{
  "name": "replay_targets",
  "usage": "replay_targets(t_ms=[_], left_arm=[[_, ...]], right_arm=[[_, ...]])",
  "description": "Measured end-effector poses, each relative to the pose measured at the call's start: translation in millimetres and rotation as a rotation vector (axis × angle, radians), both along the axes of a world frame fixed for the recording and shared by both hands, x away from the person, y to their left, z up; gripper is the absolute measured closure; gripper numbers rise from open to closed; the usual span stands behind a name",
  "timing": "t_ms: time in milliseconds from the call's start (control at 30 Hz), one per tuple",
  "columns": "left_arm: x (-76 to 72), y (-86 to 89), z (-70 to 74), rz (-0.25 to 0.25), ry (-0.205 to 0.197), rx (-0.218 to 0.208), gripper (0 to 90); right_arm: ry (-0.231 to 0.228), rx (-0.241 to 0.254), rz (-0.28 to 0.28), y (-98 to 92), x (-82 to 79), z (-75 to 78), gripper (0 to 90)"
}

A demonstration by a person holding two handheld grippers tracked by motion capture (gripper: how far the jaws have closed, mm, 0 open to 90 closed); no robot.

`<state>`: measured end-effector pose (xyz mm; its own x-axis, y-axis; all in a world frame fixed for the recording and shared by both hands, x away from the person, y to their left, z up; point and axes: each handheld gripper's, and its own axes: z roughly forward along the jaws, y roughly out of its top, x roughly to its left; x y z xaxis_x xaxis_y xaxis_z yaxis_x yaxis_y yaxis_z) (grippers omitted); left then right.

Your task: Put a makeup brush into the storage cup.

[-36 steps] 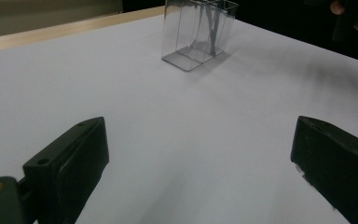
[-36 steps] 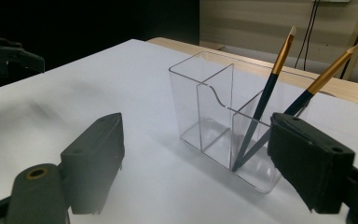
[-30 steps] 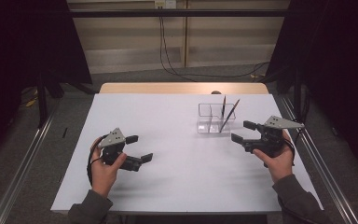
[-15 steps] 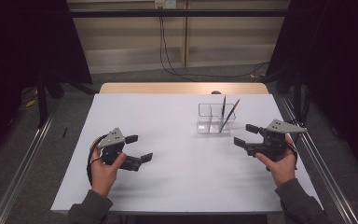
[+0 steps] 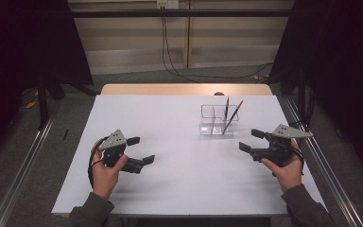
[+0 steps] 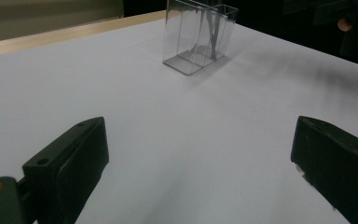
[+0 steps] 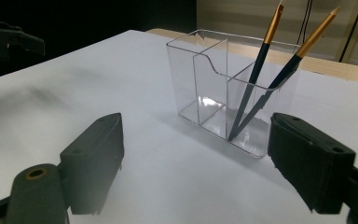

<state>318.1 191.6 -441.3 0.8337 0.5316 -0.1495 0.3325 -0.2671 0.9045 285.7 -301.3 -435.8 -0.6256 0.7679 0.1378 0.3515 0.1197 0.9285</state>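
Your R gripper (image 5: 251, 140) drifted slightly back toward you from the clear holder (image 5: 219, 120), jaws wide, empty. Two brushes (image 7: 261, 70) stood in holder's end compartment. L gripper (image 5: 140, 150) open, idle. Looks like drop-off done.

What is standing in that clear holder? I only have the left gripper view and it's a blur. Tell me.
Observer: Two slim dark sticks with gold upper ends lean in one end compartment of the clear holder.
Operator: Report the other compartments.
Observer: They look empty.
Operator: Now check the right gripper.
Observer: The right gripper hangs apart from the holder, fingers open, nothing between them.
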Motion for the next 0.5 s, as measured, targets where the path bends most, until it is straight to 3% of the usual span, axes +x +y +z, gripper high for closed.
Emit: replay_targets(t_ms=[500], left_arm=[[-0.1,1.0,0.3,0.001,-0.003,-0.011,3.8]], right_arm=[[-0.001,-0.014,-0.001,-2.2,-6.5,-1.9,18.4]])
